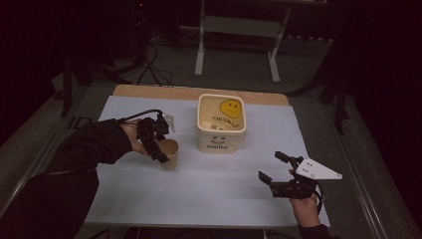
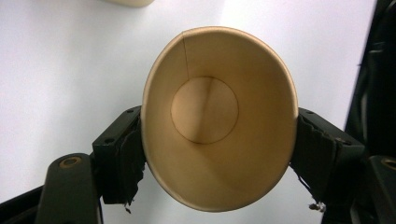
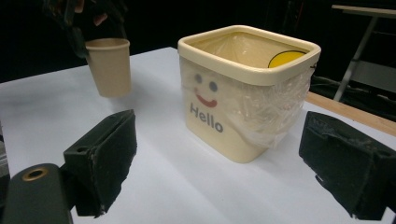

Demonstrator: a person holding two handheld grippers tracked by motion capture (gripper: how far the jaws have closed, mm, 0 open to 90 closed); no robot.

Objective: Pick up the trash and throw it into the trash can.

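The white table (image 1: pixel 199 194) lies bare across its whole near half, between the two hands, so a gripper could sweep through there freely. The one big obstacle is the cream bin (image 1: pixel 222 123) standing toward the far middle. Just left of it, the paper cup (image 1: pixel 169 153) in the left gripper (image 1: pixel 158 149) narrows that gap. Right of the bin, the surface is open toward the right gripper (image 1: pixel 277 168).

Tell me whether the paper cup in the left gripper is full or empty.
Empty. The left gripper view looks straight into the paper cup and shows its bare round bottom, with nothing inside. The left gripper clamps it from both sides.
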